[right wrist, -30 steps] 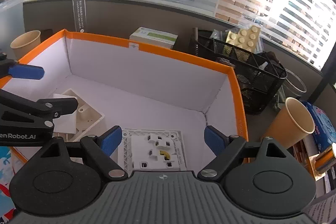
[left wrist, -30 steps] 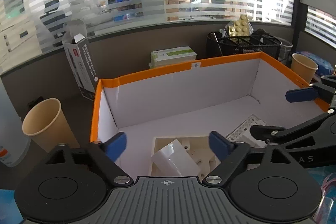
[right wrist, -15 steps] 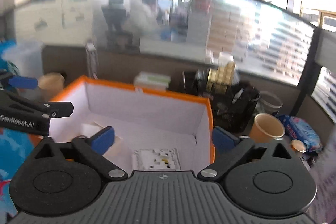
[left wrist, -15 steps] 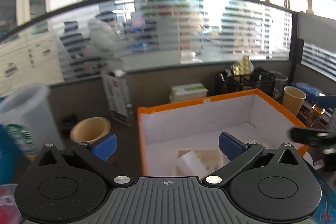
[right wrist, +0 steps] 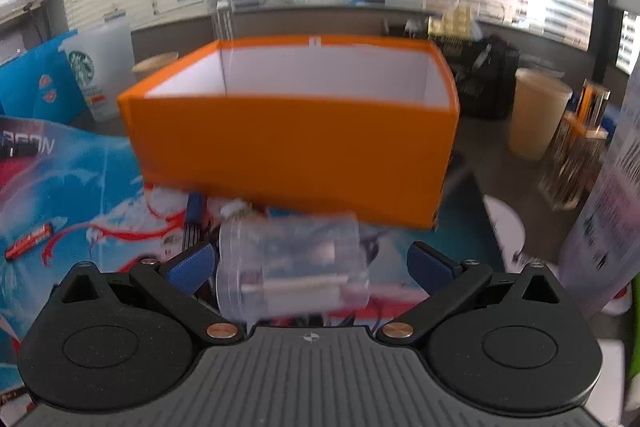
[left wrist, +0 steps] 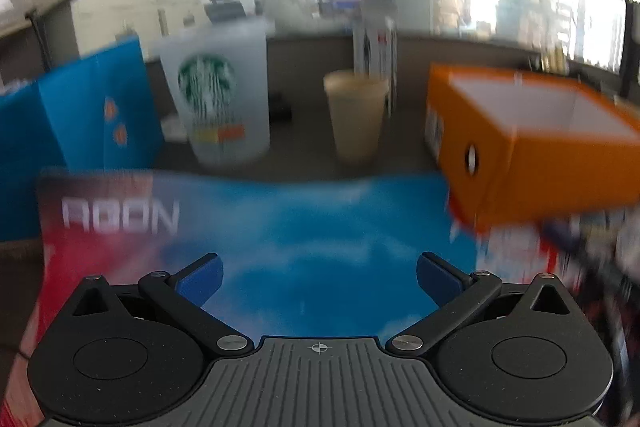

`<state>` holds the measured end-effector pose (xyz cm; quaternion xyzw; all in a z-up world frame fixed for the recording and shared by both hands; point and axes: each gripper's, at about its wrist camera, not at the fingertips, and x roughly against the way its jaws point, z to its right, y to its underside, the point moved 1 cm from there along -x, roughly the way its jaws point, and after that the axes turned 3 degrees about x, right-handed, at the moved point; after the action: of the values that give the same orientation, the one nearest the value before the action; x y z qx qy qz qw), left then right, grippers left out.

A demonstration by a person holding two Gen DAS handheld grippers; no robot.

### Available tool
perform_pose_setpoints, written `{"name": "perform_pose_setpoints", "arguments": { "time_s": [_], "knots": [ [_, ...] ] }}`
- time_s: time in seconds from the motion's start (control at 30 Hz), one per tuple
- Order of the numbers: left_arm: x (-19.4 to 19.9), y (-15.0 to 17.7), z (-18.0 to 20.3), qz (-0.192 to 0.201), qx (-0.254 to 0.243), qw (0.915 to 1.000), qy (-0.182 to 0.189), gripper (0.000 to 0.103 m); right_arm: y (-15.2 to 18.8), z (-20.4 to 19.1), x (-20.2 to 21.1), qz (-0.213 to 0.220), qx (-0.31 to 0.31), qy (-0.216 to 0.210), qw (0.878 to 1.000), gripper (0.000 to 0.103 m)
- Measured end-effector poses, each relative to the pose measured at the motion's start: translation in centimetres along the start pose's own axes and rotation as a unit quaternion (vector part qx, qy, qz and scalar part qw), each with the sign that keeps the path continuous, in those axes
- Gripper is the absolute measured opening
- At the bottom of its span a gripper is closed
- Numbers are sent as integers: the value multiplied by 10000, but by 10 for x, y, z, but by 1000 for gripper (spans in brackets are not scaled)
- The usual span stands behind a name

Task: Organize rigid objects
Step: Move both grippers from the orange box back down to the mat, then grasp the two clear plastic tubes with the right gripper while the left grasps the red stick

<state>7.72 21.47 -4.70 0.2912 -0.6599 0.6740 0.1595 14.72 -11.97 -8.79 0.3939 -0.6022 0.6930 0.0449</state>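
Observation:
In the right wrist view the orange box [right wrist: 296, 131], white inside, stands on a printed blue mat [right wrist: 100, 187]; its contents are hidden behind its near wall. A clear plastic jar [right wrist: 292, 267] lies on its side in front of the box, between the fingers of my right gripper [right wrist: 310, 267], which is open; a gap shows at the right pad. A red battery [right wrist: 30, 241] lies on the mat at the left. My left gripper [left wrist: 319, 279] is open and holds nothing above the mat [left wrist: 320, 227], with the box [left wrist: 520, 147] to its right.
A Starbucks tumbler [left wrist: 216, 107], a paper cup [left wrist: 356, 119] and a blue bag [left wrist: 80, 119] stand behind the mat. Right of the box are a black mesh basket [right wrist: 484, 83], another paper cup [right wrist: 536, 115] and clear containers [right wrist: 576, 155]. Small clutter lies by the jar.
Both grippers have drawn back out of the box and their jaws stand wider. The left one has swung left over the mat. The white parts in the box have gone out of sight.

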Motion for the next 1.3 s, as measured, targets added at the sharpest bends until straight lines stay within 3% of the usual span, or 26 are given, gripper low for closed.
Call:
{"name": "perform_pose_setpoints", "arguments": {
  "time_s": [0.13,0.23,0.47,0.53,0.57,0.63,0.67,0.7,0.73,0.93,1.03,1.3],
  "knots": [
    [-5,25,3,-212,-458,9984,246,103,6,-3,-6,-69,1,46,10000,103],
    [-12,39,11,-180,-825,9964,84,103,14,2,-6,-52,-34,15,10000,103],
    [-11,49,7,171,-772,9967,179,103,21,6,-17,-150,-22,29,9999,102],
    [-11,49,5,130,-665,9972,320,100,22,7,-19,-131,-86,19,9999,88],
    [-10,50,4,107,-575,9973,448,95,21,7,-18,-58,-105,97,9999,78],
    [-7,51,-2,76,-215,9953,944,57,21,10,-16,-25,-248,170,9995,78],
    [-4,51,0,123,-226,9959,867,47,21,13,-16,6,-362,109,9993,78],
    [-2,52,2,154,-283,9961,820,29,22,14,-15,26,-420,95,9991,78],
    [0,52,5,157,-266,9954,906,17,22,15,-14,33,-454,101,9989,78],
    [3,53,15,135,-128,9957,912,16,23,15,-8,75,-466,117,9988,78],
    [6,51,22,112,-46,9937,1111,16,23,15,0,160,-491,132,9986,78],
    [25,29,62,428,-406,9856,1587,16,17,10,16,356,-421,162,9983,78]
  ]
}}
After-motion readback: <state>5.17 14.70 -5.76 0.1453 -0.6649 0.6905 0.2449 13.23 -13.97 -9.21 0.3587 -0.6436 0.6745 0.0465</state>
